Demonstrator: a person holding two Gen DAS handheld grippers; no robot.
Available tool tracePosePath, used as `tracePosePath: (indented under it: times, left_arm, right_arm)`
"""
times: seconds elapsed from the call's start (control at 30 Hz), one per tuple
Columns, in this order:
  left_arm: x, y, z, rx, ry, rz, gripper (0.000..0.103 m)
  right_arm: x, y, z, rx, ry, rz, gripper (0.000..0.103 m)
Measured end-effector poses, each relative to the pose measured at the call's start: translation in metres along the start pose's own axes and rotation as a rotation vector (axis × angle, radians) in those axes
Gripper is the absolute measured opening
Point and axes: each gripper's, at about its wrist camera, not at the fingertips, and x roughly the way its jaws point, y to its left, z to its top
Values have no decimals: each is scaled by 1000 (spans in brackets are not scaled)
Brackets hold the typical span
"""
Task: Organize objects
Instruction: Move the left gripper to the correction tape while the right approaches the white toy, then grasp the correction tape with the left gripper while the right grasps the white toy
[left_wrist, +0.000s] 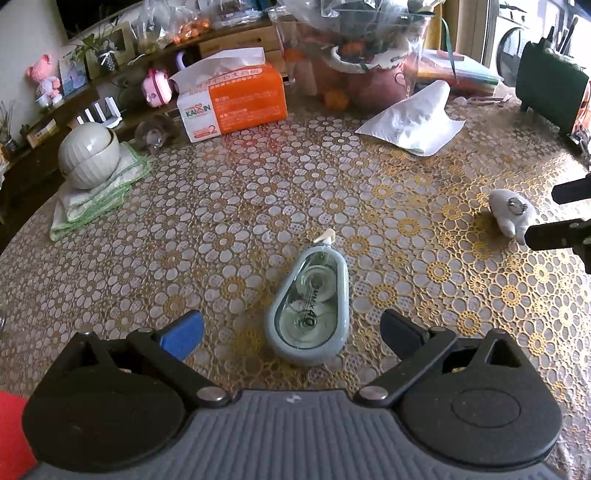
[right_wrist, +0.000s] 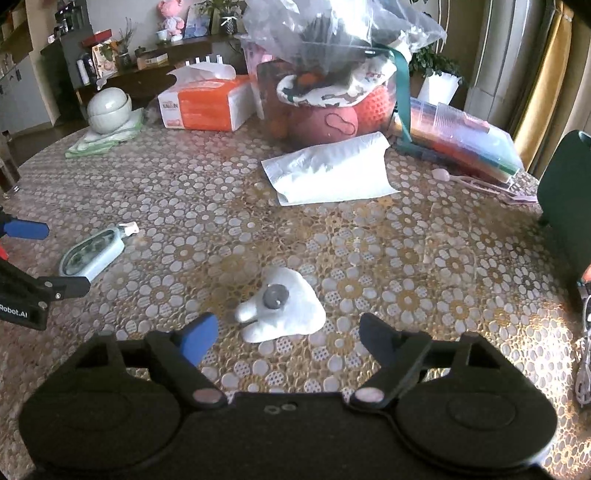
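Observation:
A pale blue correction-tape dispenser (left_wrist: 309, 301) lies flat on the patterned tablecloth, its white tip pointing away. My left gripper (left_wrist: 291, 332) is open and empty, with its near end between the fingers. It also shows in the right wrist view (right_wrist: 92, 253). A small white figurine with a grey disc (right_wrist: 282, 306) lies on the cloth just ahead of my open, empty right gripper (right_wrist: 288, 336). The figurine also shows in the left wrist view (left_wrist: 511, 212), next to the right gripper's fingers (left_wrist: 554, 234).
A white paper sheet (right_wrist: 328, 170) lies mid-table. An orange tissue box (left_wrist: 232, 99), stacked bowls on folded cloths (left_wrist: 88, 155), a plastic bag over fruit and baskets (right_wrist: 332, 74), coloured folders (right_wrist: 465, 140) and a dark green chair back (right_wrist: 565, 192) ring the far and right sides.

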Motion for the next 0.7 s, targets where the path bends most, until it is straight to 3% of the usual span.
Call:
tracePosePath:
  times: [0.23,0.33,0.43,0.5,0.7]
  left_arm:
    - [11,-4,2,24,6,2,99]
    - [13,-2,0,19,9,-4,90]
    - [11,-1,1,8,1,-6,74]
    - [9,-2,3,4,3,-30,53]
    - [6,-9,1,20,5,-6,51]
  right_arm:
    - [12,-1,2,-5,11,0,73]
    - [15,-1,2,-7,14,-1,68]
    - [17,1,1,-10,14,-1,59]
    - [17,3,1,-17,12,-7,57]
    - [10,9,0,-15,-10,-29,38]
